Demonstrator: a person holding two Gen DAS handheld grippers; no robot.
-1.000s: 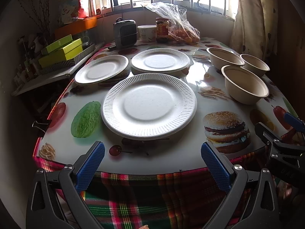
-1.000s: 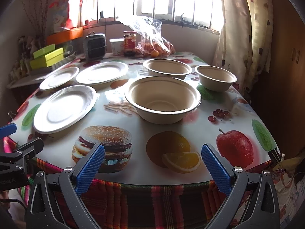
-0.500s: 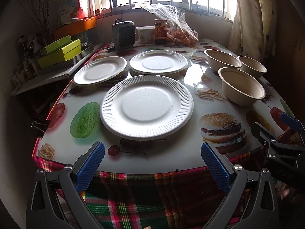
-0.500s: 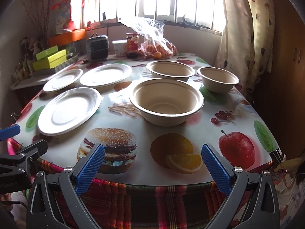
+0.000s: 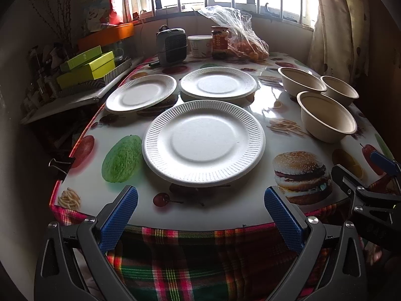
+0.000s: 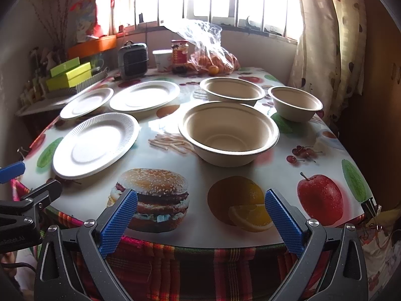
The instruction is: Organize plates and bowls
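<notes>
We hold the left claw (image 5: pixel 200 215) spread wide and empty at the near edge of the surface (image 5: pixel 225 215), facing the near plate (image 5: pixel 203 142), a white paper round with a ribbed rim and a flat smooth middle. Behind it lie two more like it: the left plate (image 5: pixel 141 92), and the far plate (image 5: pixel 218 82), which seems to sit on top of another, though we cannot tell for sure. Our right claw (image 6: pixel 200 218) is spread just as wide, gripping nothing, and it looks at the near bowl (image 6: pixel 228 133), beige, matte, deep, with a rolled lip and nothing inside. Past it stands the wide bowl (image 6: pixel 232 92), and to the right the small bowl (image 6: pixel 295 103), same beige stuff, each standing apart from the others, all upright. Plates keep to the left half, bowls to the right half, on a glossy cloth printed with a burger (image 6: pixel 153 198), fruit and fries. At the far end by the window we see a jar (image 5: pixel 220 41) and a bag (image 5: pixel 240 37) of orange fruit.
</notes>
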